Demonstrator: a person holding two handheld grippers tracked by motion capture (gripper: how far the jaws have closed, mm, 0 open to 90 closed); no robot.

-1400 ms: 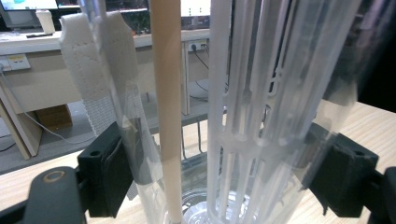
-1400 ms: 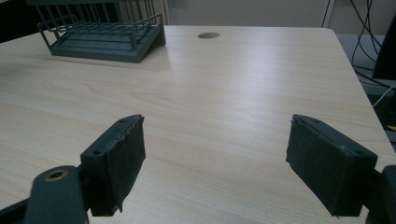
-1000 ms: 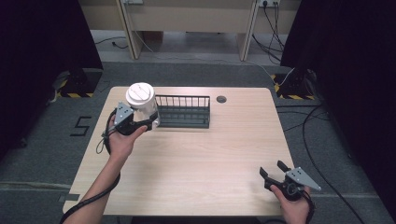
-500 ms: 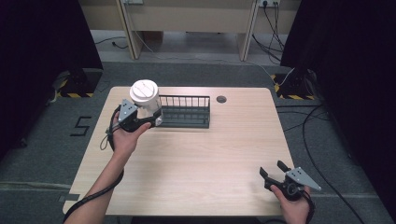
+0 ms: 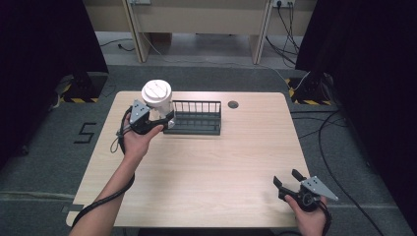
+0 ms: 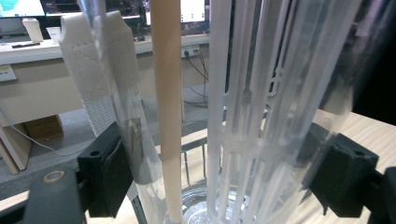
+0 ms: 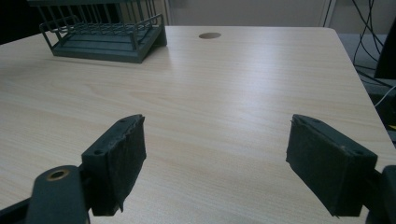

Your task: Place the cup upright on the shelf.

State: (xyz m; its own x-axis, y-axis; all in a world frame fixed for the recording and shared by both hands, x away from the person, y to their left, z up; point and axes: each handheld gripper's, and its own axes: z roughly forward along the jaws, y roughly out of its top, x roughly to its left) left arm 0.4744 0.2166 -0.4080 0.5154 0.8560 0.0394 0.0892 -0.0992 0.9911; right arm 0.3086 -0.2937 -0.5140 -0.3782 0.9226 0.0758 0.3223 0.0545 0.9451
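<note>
My left gripper [image 5: 158, 119] is shut on a clear plastic container [image 5: 158, 104] with a white lid [image 5: 156, 92], held above the table just left of a dark wire rack [image 5: 195, 118]. In the left gripper view the container [image 6: 243, 107] sits between both black pads [image 6: 109, 175] and holds white plastic cutlery, a wooden stick [image 6: 167, 93] and a folded napkin [image 6: 91, 70]. My right gripper [image 5: 287, 178] rests open near the table's front right corner, with nothing between its pads [image 7: 119, 163].
The wooden table [image 5: 206, 167] has a round cable hole [image 5: 233, 104] behind the rack. The rack [image 7: 105, 35] stands far ahead in the right gripper view. Cables and dark curtains lie beyond the table's edges.
My left gripper has carried the container a little to the right and farther back, closer to the rack's left end. The right gripper has stayed put.
</note>
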